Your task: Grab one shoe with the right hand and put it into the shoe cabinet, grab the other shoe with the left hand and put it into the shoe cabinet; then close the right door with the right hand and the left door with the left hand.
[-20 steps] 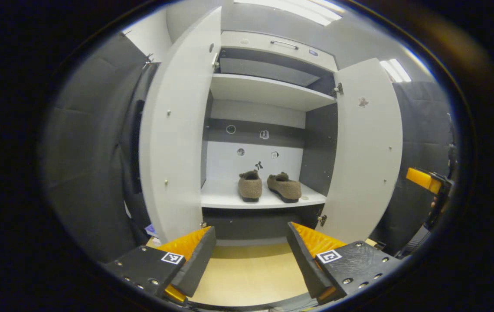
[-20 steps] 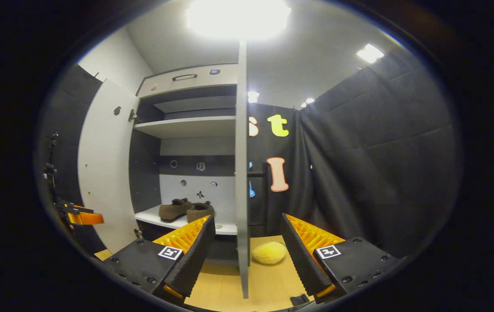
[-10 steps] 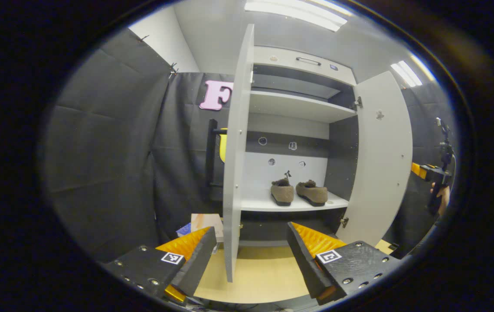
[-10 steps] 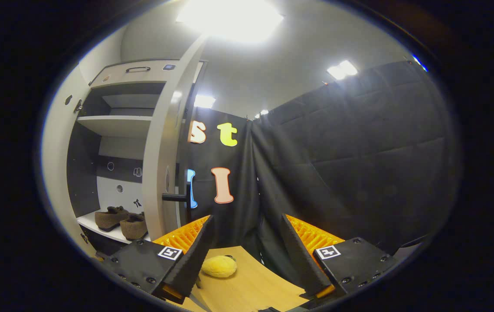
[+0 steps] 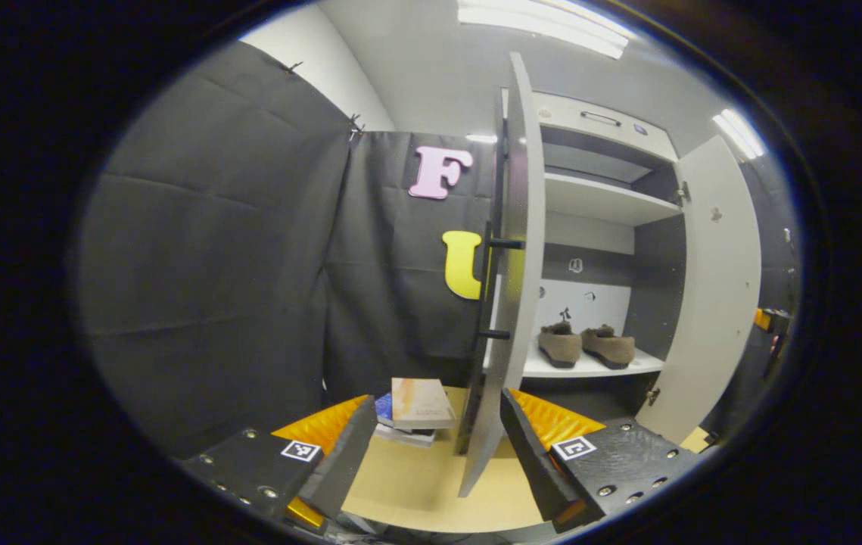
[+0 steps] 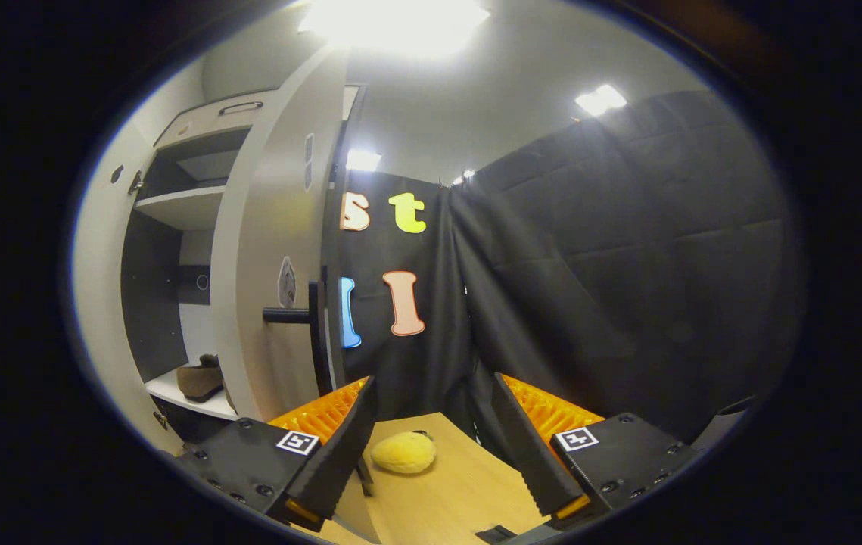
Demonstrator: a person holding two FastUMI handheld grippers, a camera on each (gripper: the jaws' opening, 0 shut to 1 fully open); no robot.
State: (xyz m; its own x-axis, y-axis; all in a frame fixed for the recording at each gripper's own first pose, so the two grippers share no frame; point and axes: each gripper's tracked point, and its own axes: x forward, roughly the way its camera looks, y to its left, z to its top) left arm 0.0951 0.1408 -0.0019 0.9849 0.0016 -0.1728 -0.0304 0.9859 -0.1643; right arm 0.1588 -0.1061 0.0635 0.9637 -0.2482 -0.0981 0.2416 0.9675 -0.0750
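So both brown fuzzy slippers (image 5: pixel 586 344) are sitting side by side on the lower shelf of the grey two-door shoe cabinet (image 5: pixel 605 204), doors wide open.

Left gripper (image 5: pixel 431 443) has its jaws spread with nothing in them, the left door (image 5: pixel 510 288) seen edge-on just ahead. Right gripper (image 6: pixel 431 435) is spread and empty too, near the right door (image 6: pixel 272 250) with its black bar handle (image 6: pixel 290 314). A stack of books (image 5: pixel 415 409) lies left of the cabinet, a yellow plush ball (image 6: pixel 402 452) on the wooden floor to its right.

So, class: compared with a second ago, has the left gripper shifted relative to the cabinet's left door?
Yes. The left gripper has swung left: the left door, earlier left of its fingers, now stands edge-on between them.
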